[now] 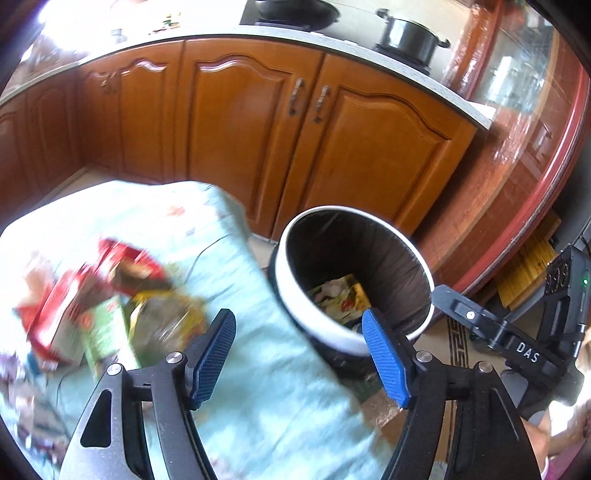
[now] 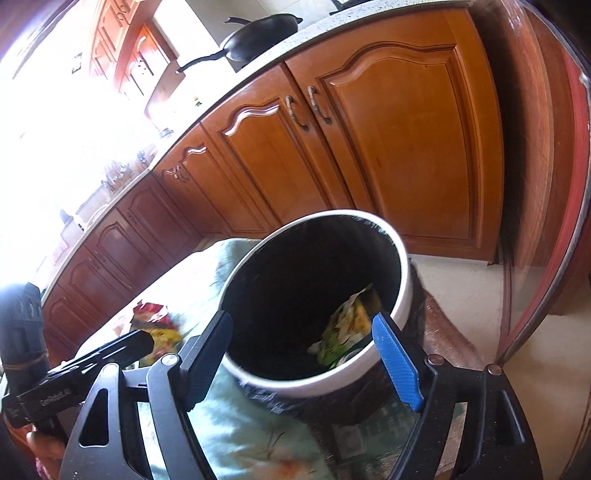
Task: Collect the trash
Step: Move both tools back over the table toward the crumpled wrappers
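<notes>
A round bin with a white rim and a dark liner stands on the floor beside a low surface under a pale green cloth. A yellow-green wrapper lies inside it. My left gripper is open and empty, over the cloth's edge next to the bin. A blurred pile of red, green and yellow wrappers lies on the cloth to its left. My right gripper hangs open and empty above the bin's near rim, with the wrapper visible below.
Brown wooden cabinet doors run behind the bin under a light counter holding a black pot and a pan. A red-framed glass cabinet stands to the right. A patterned mat lies by the bin.
</notes>
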The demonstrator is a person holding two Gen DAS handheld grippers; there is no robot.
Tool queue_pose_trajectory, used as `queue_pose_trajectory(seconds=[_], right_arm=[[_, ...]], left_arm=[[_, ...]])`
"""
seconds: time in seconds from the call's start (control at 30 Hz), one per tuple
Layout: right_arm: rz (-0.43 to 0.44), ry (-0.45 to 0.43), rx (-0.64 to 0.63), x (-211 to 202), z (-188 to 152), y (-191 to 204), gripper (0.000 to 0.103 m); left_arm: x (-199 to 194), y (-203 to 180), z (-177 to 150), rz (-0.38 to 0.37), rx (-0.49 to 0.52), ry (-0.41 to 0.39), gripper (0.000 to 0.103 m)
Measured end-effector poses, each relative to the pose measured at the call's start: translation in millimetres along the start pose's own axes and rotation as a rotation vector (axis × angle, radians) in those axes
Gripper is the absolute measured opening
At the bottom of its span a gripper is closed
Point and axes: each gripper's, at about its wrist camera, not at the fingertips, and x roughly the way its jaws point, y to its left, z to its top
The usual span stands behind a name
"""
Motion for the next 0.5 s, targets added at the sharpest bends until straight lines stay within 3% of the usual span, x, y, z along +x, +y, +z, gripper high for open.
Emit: queue_pose_trajectory(seconds=[0.5], right_arm=[[0.098,0.022,-0.065,-6,-47,61,0.081]], left_arm=[[-85,53,-64,0.089,-0.085,-0.05,0.071]])
